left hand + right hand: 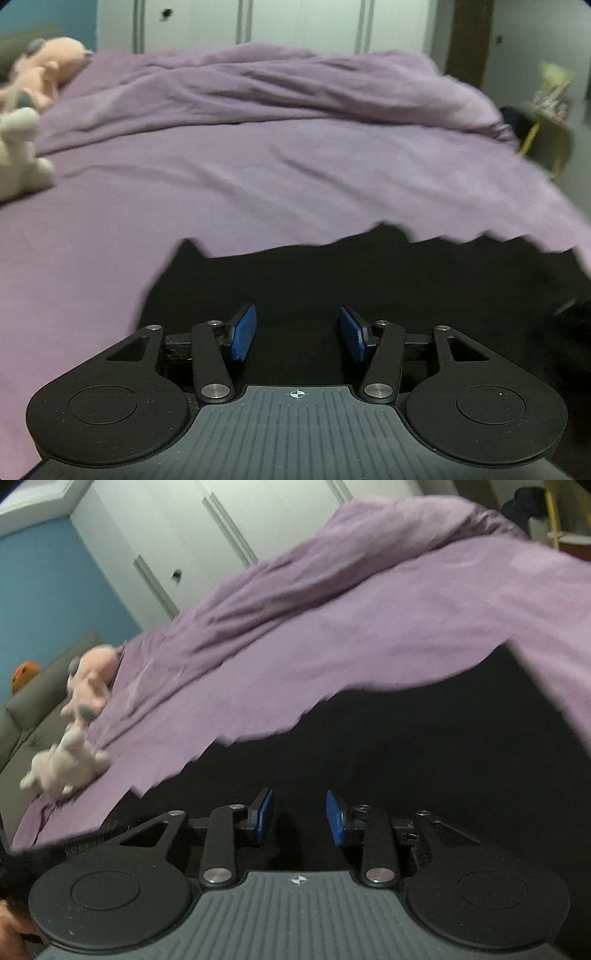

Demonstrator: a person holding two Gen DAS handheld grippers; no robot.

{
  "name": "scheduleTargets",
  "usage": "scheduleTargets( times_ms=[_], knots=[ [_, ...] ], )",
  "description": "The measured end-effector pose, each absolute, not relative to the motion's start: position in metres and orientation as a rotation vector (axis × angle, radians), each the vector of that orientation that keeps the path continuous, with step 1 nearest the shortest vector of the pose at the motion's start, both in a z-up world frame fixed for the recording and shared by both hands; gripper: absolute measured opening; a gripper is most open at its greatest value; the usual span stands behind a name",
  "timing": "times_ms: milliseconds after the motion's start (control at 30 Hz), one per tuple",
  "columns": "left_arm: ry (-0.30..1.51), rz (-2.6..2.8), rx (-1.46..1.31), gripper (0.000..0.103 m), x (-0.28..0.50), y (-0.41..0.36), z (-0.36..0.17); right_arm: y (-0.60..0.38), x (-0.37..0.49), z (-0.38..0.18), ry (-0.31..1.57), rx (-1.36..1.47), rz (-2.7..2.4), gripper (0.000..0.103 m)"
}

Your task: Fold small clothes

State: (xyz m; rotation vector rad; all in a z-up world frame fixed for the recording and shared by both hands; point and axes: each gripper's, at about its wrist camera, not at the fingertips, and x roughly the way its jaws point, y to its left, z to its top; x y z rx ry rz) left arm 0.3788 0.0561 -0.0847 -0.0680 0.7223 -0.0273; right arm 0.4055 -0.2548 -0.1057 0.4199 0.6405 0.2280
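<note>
A black garment (332, 273) lies flat on the purple bed cover (258, 177), filling the lower half of the left wrist view. My left gripper (298, 330) hovers over it, open, with nothing between its blue pads (243, 330). In the right wrist view the same black garment (424, 738) spreads dark beneath my right gripper (300, 818), which is also open with an empty gap between the blue pads (334, 818). Whether either gripper touches the cloth cannot be told.
A pink plush toy (44, 70) and a white plush toy (20, 151) lie at the bed's left side; both show in the right wrist view too, pink plush (92, 686), white plush (64, 768). A bunched duvet (277, 85) lies across the far bed. White wardrobe doors (295, 22) stand behind.
</note>
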Motion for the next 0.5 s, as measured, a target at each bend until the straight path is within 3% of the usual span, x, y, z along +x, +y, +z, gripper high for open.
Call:
scheduleTargets(
  times_ms=[67, 167, 200, 333, 367, 500],
  knots=[
    [0.704, -0.041, -0.137, 0.055, 0.373, 0.075, -0.086, -0.281, 0.406, -0.105, 0.597, 0.360, 0.119, 0.031],
    [0.699, -0.025, -0.202, 0.050, 0.370, 0.087, -0.088, -0.317, 0.403, -0.114, 0.609, 0.465, 0.051, 0.016],
    [0.697, -0.025, -0.200, 0.050, 0.370, 0.087, -0.088, -0.319, 0.401, -0.112, 0.611, 0.477, 0.037, 0.015],
    [0.721, -0.032, -0.173, 0.056, 0.364, 0.081, -0.081, -0.299, 0.380, -0.096, 0.635, 0.329, -0.014, 0.021],
    [0.729, -0.036, -0.166, 0.059, 0.361, 0.081, -0.080, -0.295, 0.369, -0.094, 0.638, 0.321, 0.013, 0.026],
    [0.742, -0.042, -0.127, 0.073, 0.336, 0.087, -0.079, -0.298, 0.323, -0.096, 0.649, 0.290, 0.076, 0.027]
  ],
)
